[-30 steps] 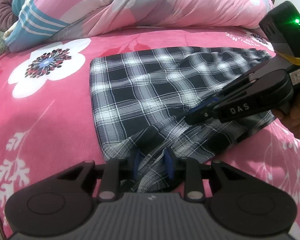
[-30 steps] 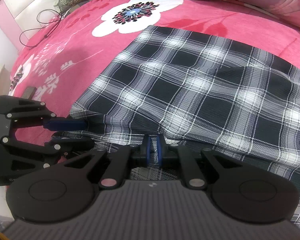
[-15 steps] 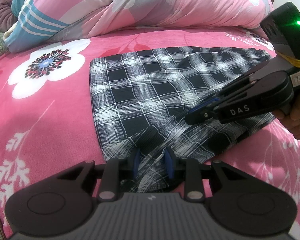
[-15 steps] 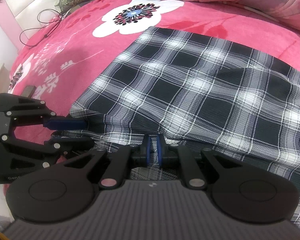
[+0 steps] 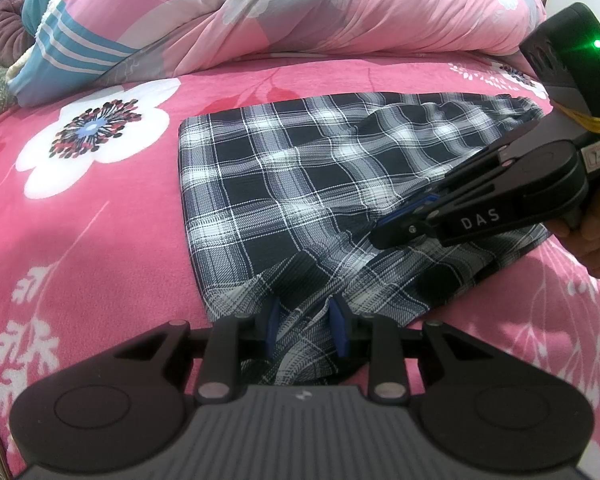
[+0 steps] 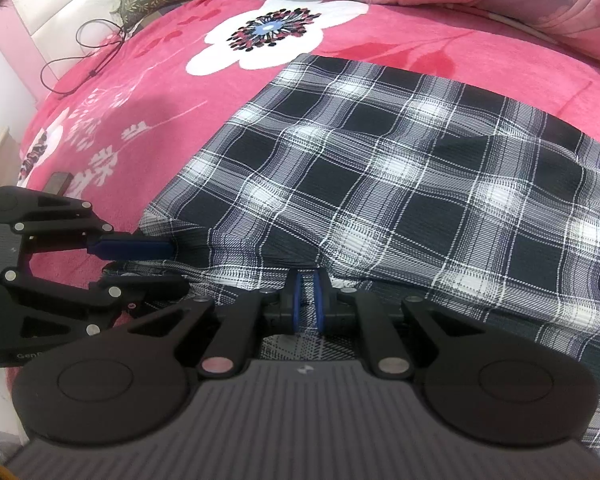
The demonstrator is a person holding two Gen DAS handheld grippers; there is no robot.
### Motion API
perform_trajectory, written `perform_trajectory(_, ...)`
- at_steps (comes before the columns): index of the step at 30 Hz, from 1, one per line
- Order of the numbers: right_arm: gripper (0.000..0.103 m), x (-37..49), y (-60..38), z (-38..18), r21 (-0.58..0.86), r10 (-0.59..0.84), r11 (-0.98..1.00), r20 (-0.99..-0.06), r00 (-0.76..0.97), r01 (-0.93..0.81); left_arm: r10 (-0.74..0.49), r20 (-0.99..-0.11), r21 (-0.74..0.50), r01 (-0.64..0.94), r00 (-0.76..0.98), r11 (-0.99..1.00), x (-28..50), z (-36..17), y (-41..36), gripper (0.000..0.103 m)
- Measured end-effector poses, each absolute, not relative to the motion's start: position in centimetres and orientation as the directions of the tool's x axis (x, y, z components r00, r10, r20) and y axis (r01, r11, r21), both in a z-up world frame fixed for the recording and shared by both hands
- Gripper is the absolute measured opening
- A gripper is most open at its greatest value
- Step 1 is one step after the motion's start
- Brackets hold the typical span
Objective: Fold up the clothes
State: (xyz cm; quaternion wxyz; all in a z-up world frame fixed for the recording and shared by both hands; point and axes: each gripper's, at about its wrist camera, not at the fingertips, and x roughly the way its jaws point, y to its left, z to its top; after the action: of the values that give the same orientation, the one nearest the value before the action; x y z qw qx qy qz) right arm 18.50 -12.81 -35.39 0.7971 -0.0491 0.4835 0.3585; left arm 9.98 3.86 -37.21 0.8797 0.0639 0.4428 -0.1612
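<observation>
In the left wrist view, the black-and-white checked garment [image 5: 320, 196] lies spread on the pink flowered blanket [image 5: 80, 248], filling the middle of the picture, its near edge reaching down to six o'clock. The left gripper [image 5: 305, 330] sits at six o'clock with its blue-padded fingers [image 5: 271, 326] partly apart, and a bunched fold of the garment's near edge fills the gap between them; the cloth looks pinched there, pads against it on both sides. At three o'clock the right gripper [image 5: 400, 226] comes in from the picture's right edge, held by a hand [image 5: 596, 232], its tip down on the garment near the right side of the near edge; from this angle its fingers look closed. At twelve o'clock a rolled pink quilt [image 5: 340, 12] lies across the far side of the bed, well apart from the garment. In the right wrist view, the garment [image 6: 400, 184] runs from the centre out past three o'clock, over the same blanket [image 6: 148, 92]. The right gripper [image 6: 307, 300] at six o'clock has its fingers [image 6: 296, 300] almost together, with a thin layer of the garment's near edge caught between the blue pads. At nine o'clock the left gripper [image 6: 140, 264] reaches in from the picture's left edge, one blue finger above and one dark finger below a corner of the garment's edge. A black cable [image 6: 84, 56] lies on the blanket at ten o'clock.
</observation>
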Motion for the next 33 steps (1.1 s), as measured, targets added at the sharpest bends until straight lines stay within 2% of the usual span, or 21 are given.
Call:
perform_trajectory(27,0.008,18.1,-13.9,-34.6,0.322,0.571,0.753,-0.754,0.326,-0.573,-0.193,-0.805,0.003,0.329,0.561,0.944,9.7,-37.0,3.7,0.031)
perform_trajectory(33,0.008,18.0,-15.8,-32.9,0.348,0.591,0.763,-0.716,0.371,-0.544,-0.174,-0.819,0.005,0.311,0.546,0.95,9.6,-36.0,4.0,0.038)
